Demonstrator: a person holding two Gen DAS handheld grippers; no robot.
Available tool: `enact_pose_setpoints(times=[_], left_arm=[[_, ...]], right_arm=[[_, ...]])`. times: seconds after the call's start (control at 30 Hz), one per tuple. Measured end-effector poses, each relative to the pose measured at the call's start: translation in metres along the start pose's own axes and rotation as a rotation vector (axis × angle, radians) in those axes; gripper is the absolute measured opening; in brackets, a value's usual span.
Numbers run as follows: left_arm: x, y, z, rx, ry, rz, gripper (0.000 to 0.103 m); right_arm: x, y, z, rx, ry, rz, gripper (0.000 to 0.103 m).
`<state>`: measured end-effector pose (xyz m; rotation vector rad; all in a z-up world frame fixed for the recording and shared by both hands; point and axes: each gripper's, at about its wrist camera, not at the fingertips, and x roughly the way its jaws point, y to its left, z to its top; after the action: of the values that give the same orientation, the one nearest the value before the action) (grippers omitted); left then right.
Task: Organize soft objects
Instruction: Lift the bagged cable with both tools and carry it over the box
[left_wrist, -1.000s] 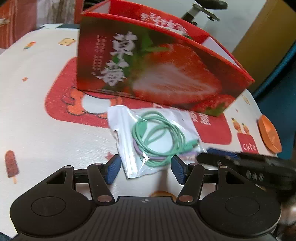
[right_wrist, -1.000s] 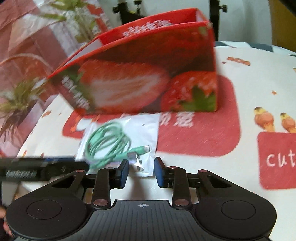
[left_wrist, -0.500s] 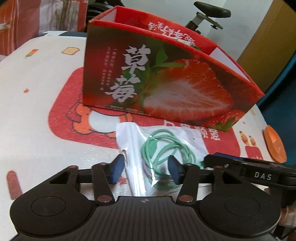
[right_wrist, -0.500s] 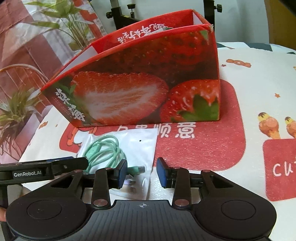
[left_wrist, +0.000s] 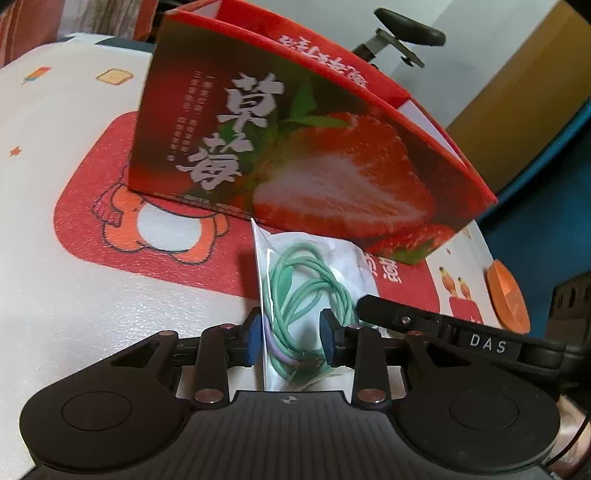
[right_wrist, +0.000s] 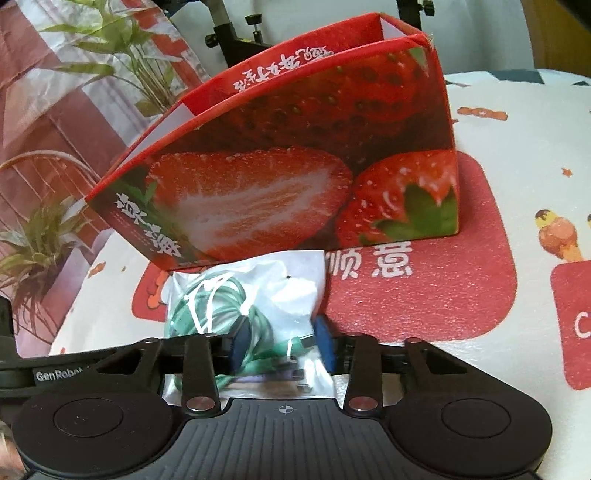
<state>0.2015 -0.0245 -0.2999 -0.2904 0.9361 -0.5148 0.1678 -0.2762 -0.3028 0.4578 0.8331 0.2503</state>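
Nearest, left claw: jaws closing, with the clear plastic bag and its coiled green cable standing between the blue pads. The bag edge lies against the left pad; whether the right pad presses yet I cannot tell, so I judge this grasp unfinished. Right claw: its jaws are closing too, and the pads already pinch the same bag at the end where the cable's plug lies; the film bunches there. The bag appears raised on its edge between both claws, just ahead of each, its far edge close to the strawberry box. Beyond it, that open-topped red box stands on the tabletop, directly ahead; from here its inside is hidden. Progress, as judged: pick-up nearly secured, nothing yet shown stowed. Left to do: lift the bag over the near wall and drop it in.
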Motion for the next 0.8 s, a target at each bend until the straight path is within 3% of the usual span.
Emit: enact_pose_setpoints(times=[0.07,0.1,0.43,0.63,0.8], left_arm=[[-0.003,-0.001,0.000,0.013,-0.006,0.012,0.033],[-0.005,-0.001,0.000,0.019,-0.009,0.011,0.033],[-0.054,-0.027,0.020,0.147,-0.115,-0.019,0.033],[-0.088,-0.051,0.048,0.235,-0.214,-0.022,0.034],[-0.091,-0.063,0.075,0.267,-0.254,-0.033,0.034]], right_arm=[[0.000,-0.002,0.000,0.022,0.002,0.000,0.018],[-0.001,-0.004,-0.001,0.031,0.003,0.002,0.017],[-0.044,0.012,0.008,0.028,-0.097,0.069,0.015],[-0.075,0.032,0.034,-0.024,-0.192,0.102,0.014],[-0.086,0.040,0.065,-0.032,-0.251,0.123,0.014]])
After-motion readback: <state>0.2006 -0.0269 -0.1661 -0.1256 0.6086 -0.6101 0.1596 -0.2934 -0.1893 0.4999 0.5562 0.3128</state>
